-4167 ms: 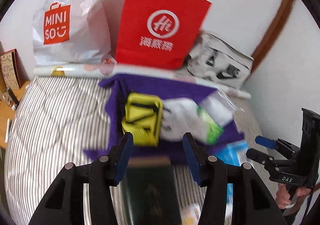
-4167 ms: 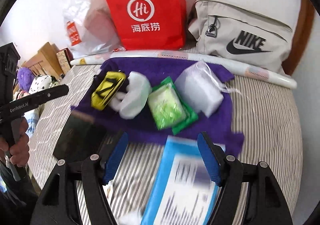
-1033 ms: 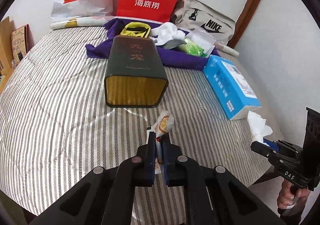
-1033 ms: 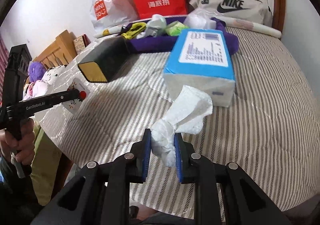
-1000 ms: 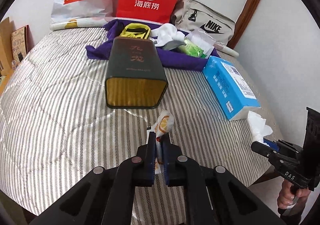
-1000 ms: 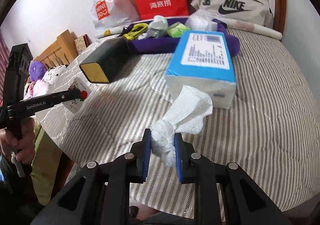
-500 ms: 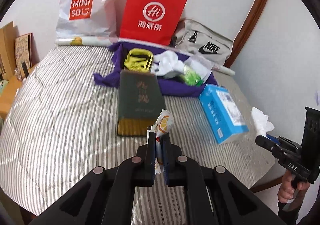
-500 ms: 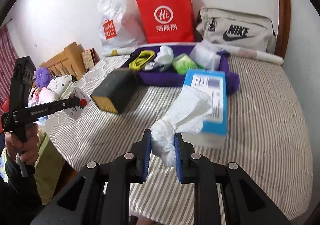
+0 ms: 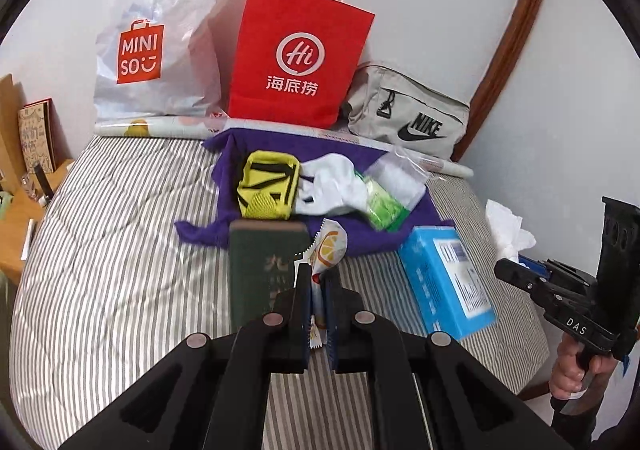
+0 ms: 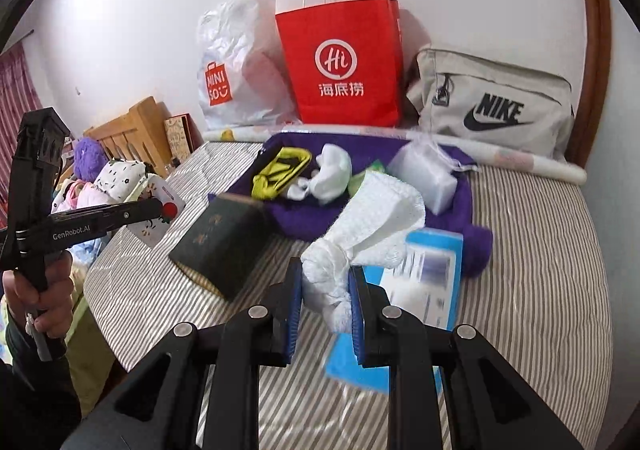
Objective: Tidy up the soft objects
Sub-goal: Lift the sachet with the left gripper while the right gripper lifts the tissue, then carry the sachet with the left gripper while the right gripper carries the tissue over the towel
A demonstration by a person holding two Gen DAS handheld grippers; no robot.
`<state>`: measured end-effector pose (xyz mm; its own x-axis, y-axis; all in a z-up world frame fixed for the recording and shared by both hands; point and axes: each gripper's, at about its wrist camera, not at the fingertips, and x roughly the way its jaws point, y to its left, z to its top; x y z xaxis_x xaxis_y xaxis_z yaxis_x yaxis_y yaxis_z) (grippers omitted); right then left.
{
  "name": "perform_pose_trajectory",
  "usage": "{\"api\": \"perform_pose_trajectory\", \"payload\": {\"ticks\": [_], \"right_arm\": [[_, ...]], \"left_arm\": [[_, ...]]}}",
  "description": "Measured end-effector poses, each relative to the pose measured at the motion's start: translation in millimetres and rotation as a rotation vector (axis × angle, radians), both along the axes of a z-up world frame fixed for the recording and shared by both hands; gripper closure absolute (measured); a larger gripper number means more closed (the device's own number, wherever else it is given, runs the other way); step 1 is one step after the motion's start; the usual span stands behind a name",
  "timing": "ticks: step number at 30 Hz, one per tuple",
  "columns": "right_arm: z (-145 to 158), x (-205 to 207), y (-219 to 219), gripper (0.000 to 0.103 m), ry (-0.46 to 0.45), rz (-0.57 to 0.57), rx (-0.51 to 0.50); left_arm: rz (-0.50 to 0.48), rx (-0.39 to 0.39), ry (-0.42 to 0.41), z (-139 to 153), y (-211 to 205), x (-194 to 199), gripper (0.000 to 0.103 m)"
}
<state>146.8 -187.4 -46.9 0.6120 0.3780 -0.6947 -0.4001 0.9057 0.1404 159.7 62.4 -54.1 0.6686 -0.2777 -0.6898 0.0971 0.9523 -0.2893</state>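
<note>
- The left gripper [image 9: 318, 282], bottom centre of the left view, is clenched on a small sachet [image 9: 329, 248] with an orange-slice print; the sachet pokes up from between the pads.
- The right gripper [image 10: 323, 292], bottom centre of the right view, is clamped on a wad of tissue [image 10: 360, 234], which fans out above the jaws.
- Both loads hang above the striped bed [image 9: 120, 250], clear of it.
- The purple cloth [image 9: 280, 142], mid-frame, already bears a yellow pouch [image 9: 268, 186], a white sock [image 9: 332, 186] and a green pack [image 9: 384, 206], so it looks like the collecting spot.
- To do it well, carry each piece over the dark box [image 9: 260, 266] and the blue tissue pack [image 9: 444, 282], which lie between grippers and cloth.
- Lower onto a bare patch of cloth before letting go; the tissue is light and may cling to a pad.
- Keep the grippers apart so they do not collide.
</note>
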Motion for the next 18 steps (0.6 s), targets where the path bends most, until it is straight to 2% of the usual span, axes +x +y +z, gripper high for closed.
{"api": "perform_pose_trajectory", "payload": {"ticks": [8, 18], "right_arm": [[0.3, 56.2, 8.1, 0.081, 0.010, 0.003, -0.028], [-16.4, 124.0, 16.1, 0.081, 0.062, 0.002, -0.050]], "left_arm": [[0.002, -0.032, 0.034, 0.6, 4.3, 55.7, 0.096], [-0.039, -0.056, 0.062, -6.7, -5.7, 119.2, 0.096]]}}
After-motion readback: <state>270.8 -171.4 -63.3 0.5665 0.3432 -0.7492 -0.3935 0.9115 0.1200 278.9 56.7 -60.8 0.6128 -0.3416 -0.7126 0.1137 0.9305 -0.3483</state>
